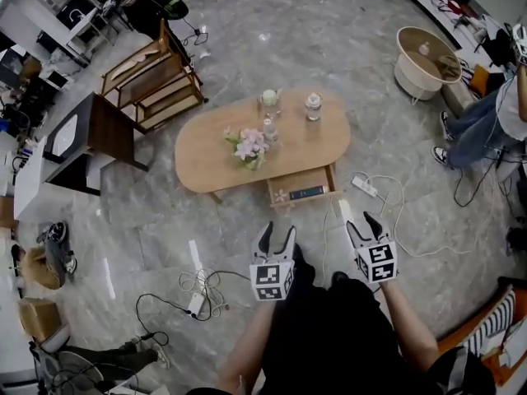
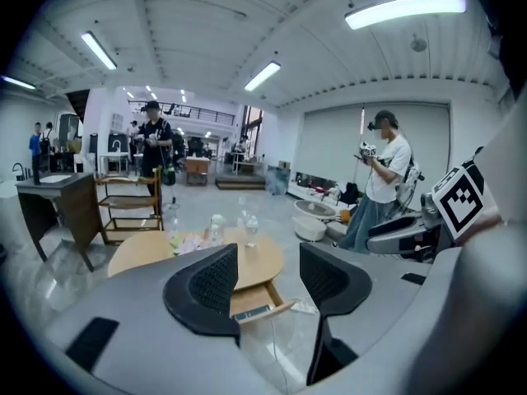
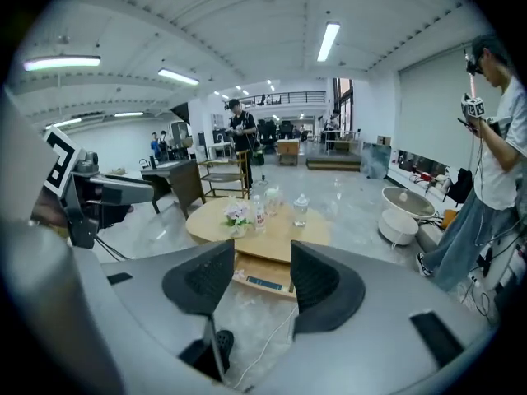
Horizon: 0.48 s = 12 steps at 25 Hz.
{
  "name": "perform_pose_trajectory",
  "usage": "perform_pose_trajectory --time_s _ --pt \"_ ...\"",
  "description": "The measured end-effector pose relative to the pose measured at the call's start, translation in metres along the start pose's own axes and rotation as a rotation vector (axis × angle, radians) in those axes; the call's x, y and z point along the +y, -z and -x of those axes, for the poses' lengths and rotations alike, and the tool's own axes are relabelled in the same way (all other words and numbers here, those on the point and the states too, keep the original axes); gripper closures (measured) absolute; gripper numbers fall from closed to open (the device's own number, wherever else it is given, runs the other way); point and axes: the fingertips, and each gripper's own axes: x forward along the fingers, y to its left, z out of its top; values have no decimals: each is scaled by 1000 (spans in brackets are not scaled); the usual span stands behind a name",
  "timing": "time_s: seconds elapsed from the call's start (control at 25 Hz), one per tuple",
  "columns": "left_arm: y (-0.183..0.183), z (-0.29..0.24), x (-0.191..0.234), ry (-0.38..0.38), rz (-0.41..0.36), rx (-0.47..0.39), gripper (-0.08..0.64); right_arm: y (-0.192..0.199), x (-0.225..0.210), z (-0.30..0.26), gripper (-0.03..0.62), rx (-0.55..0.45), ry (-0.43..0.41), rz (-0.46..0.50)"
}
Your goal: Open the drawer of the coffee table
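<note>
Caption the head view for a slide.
Left gripper and right gripper, jaws apart and empty, face the oval coffee table, its drawer pulled open.

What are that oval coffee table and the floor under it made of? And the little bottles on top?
The coffee table looks like light wood or veneer, matte: even pale tan; its open drawer matches. The floor looks like polished grey stone or marble-look tile: veining, seams, light glints. The bottles seem clear plastic, possibly glass.
</note>
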Motion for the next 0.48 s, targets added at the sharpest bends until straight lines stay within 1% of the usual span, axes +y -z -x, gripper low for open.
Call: perform_pose_trajectory --time_s 0.24,0.36,0.48 --pt "-47 37 -57 -42 -27 -133 318 -48 -20 64 397 -176 -18 5" --pt "-69 59 -83 -71 -31 -201 319 -68 -27 95 397 -245 -40 20" --pt "-84 80 -101 -111 -42 -262 319 -81 -29 121 397 -306 -63 27"
